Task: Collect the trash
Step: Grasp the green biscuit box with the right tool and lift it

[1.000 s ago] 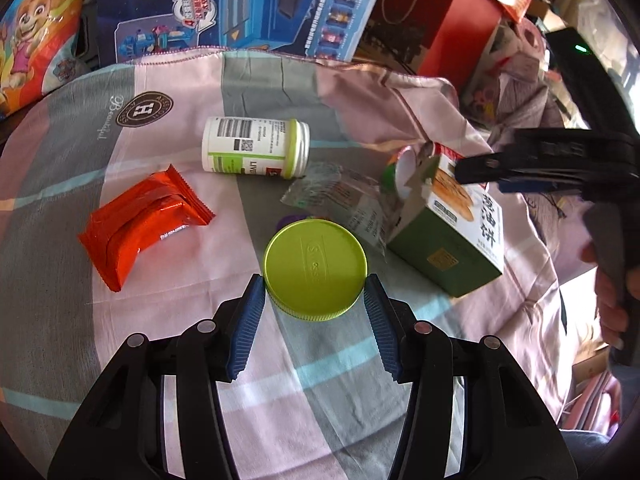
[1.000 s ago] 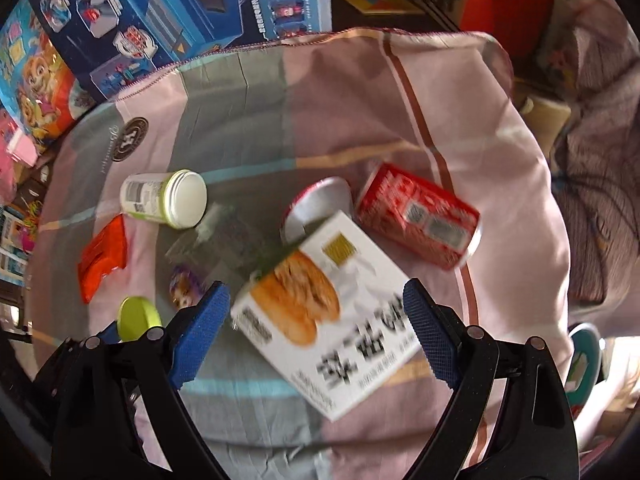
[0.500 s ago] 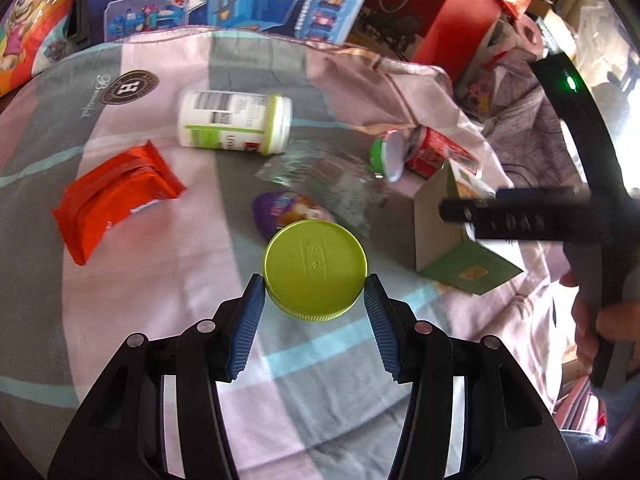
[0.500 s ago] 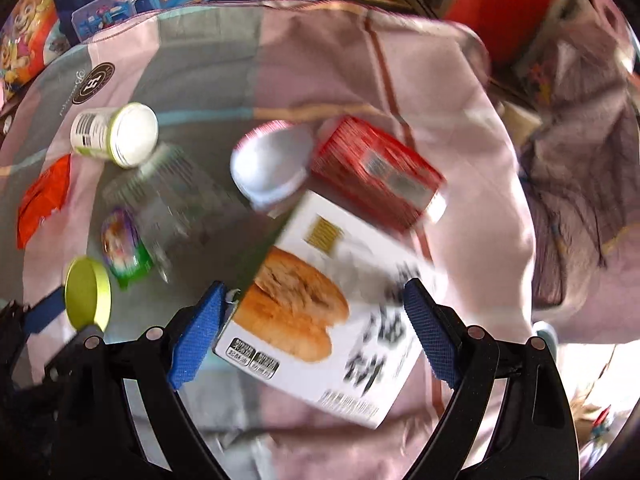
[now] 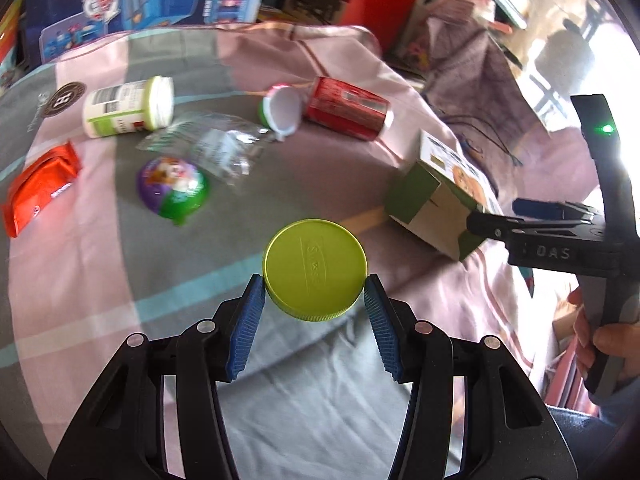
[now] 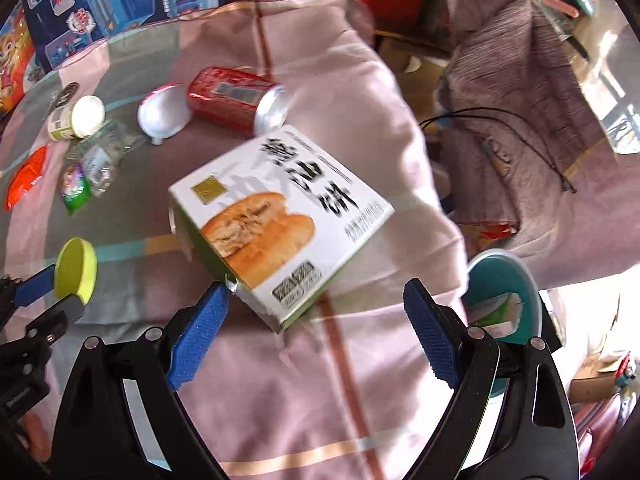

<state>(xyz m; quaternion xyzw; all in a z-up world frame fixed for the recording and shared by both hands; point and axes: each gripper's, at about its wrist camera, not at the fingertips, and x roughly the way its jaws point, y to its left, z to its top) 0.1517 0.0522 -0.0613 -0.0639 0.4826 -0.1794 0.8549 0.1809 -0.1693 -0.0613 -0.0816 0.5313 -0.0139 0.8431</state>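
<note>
Between the left gripper's (image 5: pixel 314 306) closed pads, a round yellow-green plastic lid (image 5: pixel 315 269) is clamped edgewise: light, stiff; the right gripper (image 6: pixel 316 334) is open beside a white-and-green cardboard biscuit box (image 6: pixel 280 220).

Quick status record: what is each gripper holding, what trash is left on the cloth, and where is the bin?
left gripper: shut on green lid, held above the cloth
right gripper: jaws wide; biscuit box between them, grip cannot be confirmed, only the left finger seems to touch
left on cloth: red can, white cup, white jar, clear wrapper, purple-green packet, orange packet
bin: teal bin off the cloth's right edge, some trash inside
</note>
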